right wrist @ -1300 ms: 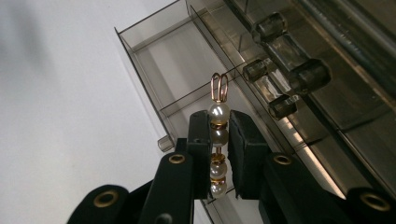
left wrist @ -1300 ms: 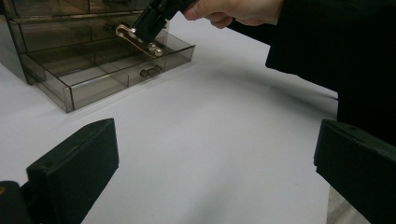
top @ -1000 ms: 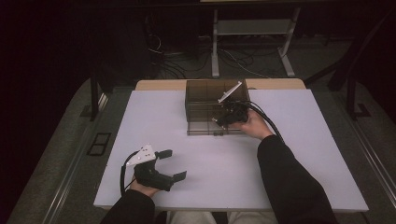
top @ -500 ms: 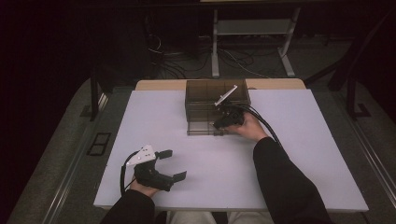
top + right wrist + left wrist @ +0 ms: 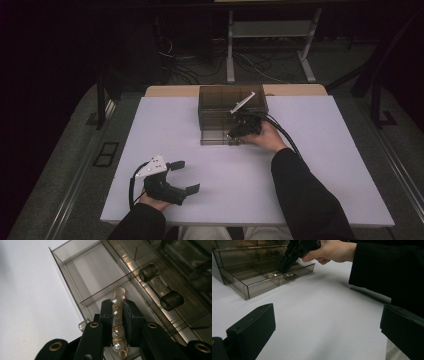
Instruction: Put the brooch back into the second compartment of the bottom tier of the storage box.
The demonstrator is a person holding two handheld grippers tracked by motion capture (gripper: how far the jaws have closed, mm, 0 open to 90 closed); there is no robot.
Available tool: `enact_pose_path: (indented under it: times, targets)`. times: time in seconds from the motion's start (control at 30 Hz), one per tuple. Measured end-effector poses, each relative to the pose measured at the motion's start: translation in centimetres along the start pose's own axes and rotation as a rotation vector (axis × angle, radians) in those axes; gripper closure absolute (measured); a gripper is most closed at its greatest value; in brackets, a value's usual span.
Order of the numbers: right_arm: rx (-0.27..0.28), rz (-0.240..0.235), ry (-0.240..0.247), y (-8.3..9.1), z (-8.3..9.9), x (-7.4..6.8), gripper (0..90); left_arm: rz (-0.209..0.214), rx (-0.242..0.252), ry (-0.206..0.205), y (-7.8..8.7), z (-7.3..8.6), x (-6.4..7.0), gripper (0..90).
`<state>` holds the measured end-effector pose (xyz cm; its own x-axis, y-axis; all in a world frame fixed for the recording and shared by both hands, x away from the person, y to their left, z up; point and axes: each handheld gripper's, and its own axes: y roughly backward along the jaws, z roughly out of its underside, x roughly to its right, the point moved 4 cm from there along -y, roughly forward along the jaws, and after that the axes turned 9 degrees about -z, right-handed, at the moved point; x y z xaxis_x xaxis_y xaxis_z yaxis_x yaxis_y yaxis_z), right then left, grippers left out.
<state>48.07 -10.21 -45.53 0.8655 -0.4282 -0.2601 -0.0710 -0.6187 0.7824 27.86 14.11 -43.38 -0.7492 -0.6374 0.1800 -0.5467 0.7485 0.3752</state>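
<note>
The whole worktop is seen from above and behind the person. The drawer box is viewed low across the worktop from the left gripper view, and close up from the right gripper view.

Left gripper low near the table's front, jaws wide apart, right gripper reaching forward, jaws clamped.
</note>
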Motion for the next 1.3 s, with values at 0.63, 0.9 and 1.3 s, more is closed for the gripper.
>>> enact_pose_path:
  times: [0.63, 0.9, 1.3]
  targets:
    - [0.044, 0.014, -0.001, 2.9, -0.1, -1.5, 49.3, -0.001, 0.001, 0.002, 0.0, 0.0, 0.0, 0.0]
    - [0.086, 0.018, -0.024, 4.8, 0.2, -1.9, 34.6, 0.001, 0.001, 0.001, 0.0, 0.0, 0.0, 0.0]
    - [0.137, 0.016, -0.078, 7.2, 1.9, -2.4, 9.3, 0.002, 0.002, 0.001, 0.0, 0.0, 0.0, 0.0]
